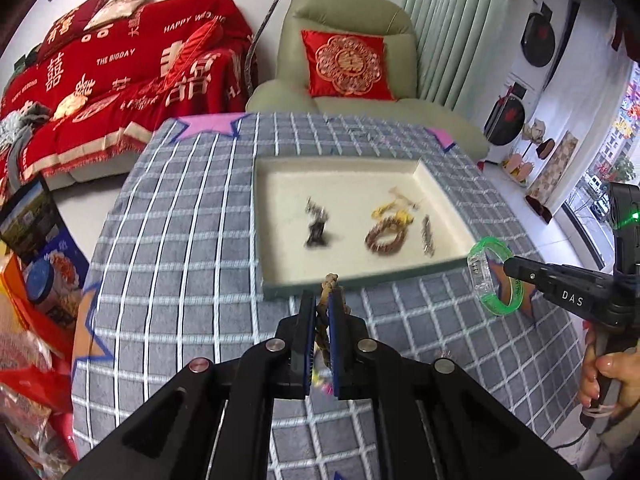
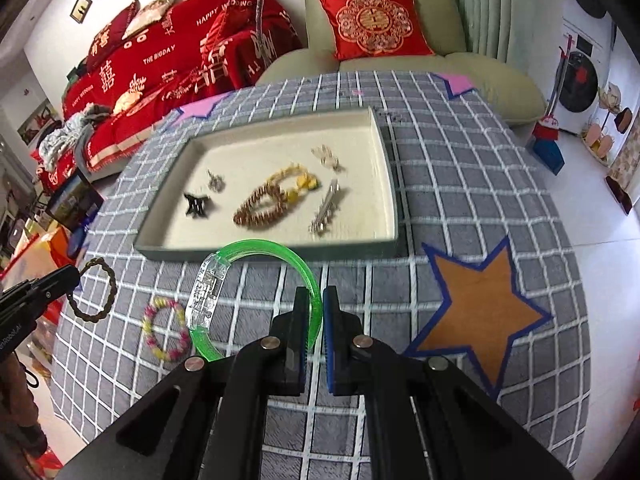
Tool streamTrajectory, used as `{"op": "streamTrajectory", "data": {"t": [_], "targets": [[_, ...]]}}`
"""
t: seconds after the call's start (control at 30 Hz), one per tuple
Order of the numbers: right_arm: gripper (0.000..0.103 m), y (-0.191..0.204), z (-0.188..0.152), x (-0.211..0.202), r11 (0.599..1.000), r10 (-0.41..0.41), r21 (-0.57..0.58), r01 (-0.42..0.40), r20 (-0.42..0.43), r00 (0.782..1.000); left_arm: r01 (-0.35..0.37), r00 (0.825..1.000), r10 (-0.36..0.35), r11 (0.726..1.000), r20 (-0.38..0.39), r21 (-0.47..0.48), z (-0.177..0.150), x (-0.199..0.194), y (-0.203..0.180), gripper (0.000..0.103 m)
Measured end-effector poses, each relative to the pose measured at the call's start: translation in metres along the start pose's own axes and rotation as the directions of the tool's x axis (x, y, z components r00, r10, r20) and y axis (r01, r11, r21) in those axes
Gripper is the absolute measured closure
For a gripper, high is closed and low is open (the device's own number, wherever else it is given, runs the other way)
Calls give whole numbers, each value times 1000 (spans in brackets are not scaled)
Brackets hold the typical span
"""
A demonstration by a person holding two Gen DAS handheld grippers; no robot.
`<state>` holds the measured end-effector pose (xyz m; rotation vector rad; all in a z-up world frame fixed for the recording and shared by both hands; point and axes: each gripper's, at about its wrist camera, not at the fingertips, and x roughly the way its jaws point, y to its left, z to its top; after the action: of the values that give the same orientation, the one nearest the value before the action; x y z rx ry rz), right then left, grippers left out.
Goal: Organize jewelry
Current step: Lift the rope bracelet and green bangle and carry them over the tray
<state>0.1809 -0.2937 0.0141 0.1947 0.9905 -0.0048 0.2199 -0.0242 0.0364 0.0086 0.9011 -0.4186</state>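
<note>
A shallow cream tray sits on the checked cloth and holds a black clip, a brown bead bracelet, yellow beads, silver pieces and a silver bar clip. My left gripper is shut on a brown braided bracelet, held above the cloth just short of the tray's near edge. My right gripper is shut on a green translucent bangle, held near the tray's front edge. A pink and yellow bracelet lies on the cloth.
The table has a grey checked cloth with star patches, an orange one at right. A green armchair and a red-covered sofa stand behind. Bags and boxes crowd the left side.
</note>
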Motion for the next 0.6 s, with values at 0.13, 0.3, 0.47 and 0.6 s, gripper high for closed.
{"op": "streamTrajectory", "data": {"t": [0.13, 0.3, 0.47, 0.6], "targets": [[96, -3, 25, -5, 1000, -1, 7, 1, 21, 1000, 7, 999, -7, 1000, 32, 5, 28, 2, -7, 87], [96, -7, 51, 3, 999, 13, 40, -13, 23, 1000, 7, 999, -7, 1000, 41, -5, 51, 18, -13, 87], [96, -7, 74, 22, 998, 0, 56, -1, 11, 1000, 4, 1000, -3, 1000, 12, -25, 67, 52, -15, 87], [96, -6, 84, 41, 998, -3, 58, 3, -4, 1000, -8, 1000, 7, 999, -11, -46, 77, 82, -14, 87]]}}
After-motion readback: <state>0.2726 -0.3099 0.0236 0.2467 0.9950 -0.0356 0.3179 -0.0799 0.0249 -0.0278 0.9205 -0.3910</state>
